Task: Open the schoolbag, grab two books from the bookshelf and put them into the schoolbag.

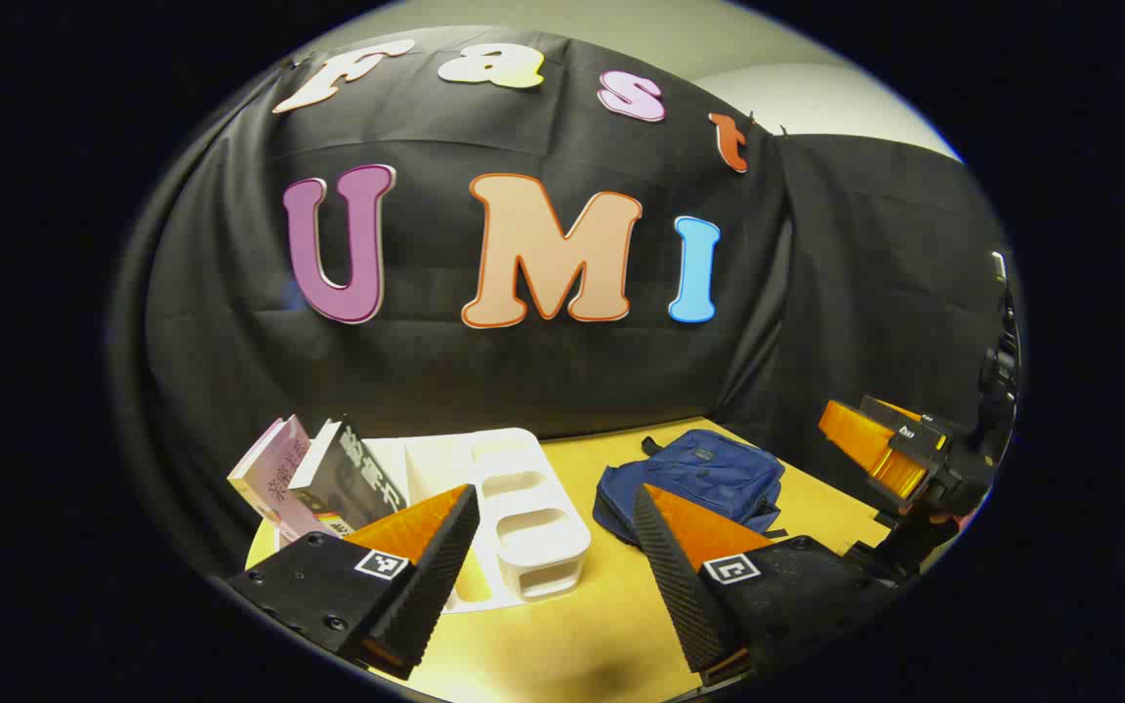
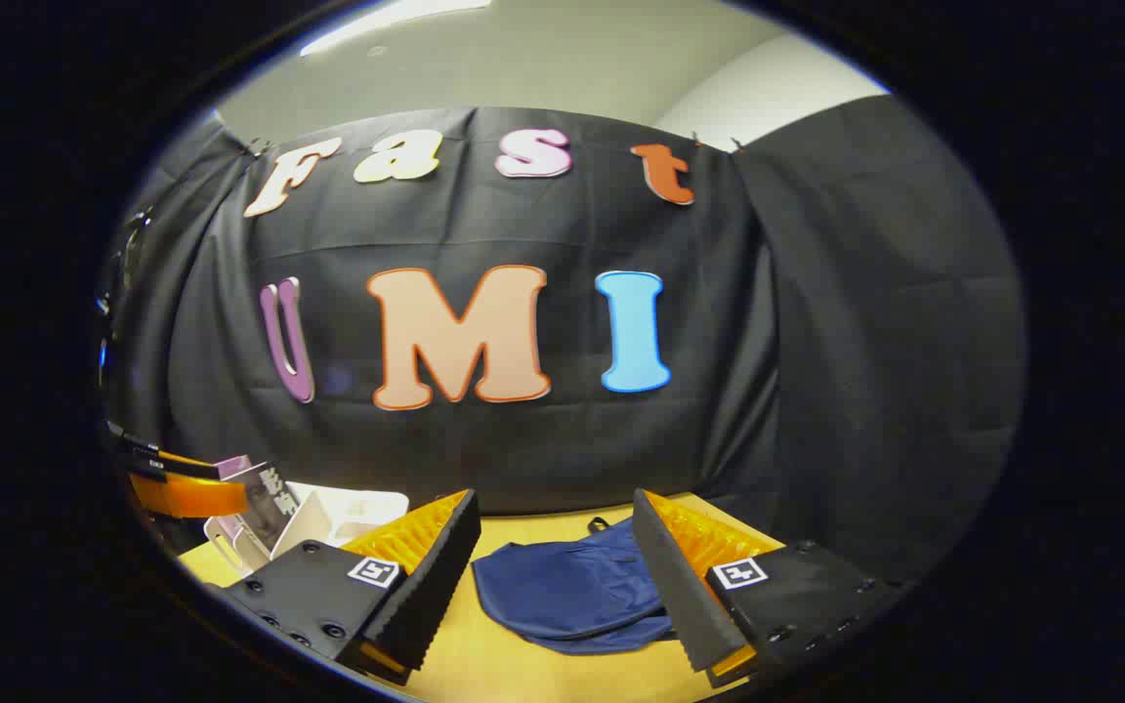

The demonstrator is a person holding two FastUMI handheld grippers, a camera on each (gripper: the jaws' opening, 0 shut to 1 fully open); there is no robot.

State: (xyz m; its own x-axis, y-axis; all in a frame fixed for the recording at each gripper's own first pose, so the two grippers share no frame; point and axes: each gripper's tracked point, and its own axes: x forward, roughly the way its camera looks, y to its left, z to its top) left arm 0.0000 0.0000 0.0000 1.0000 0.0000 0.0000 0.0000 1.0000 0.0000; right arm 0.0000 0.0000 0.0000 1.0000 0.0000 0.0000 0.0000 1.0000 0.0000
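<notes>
Left gripper view: table (image 1: 602, 625) is seen under spread jaws of left gripper (image 1: 556, 547), white bookshelf (image 1: 533, 517) between them, schoolbag (image 1: 699, 478) beyond the right jaw, two books (image 1: 318, 478) beyond the left. Right gripper (image 2: 555, 557) is spread too, schoolbag between.

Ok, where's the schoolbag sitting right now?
In the left gripper view the blue schoolbag lies flat on the yellow table, right of the white bookshelf. In the right gripper view it lies just ahead, between the right gripper's open fingers.
</notes>
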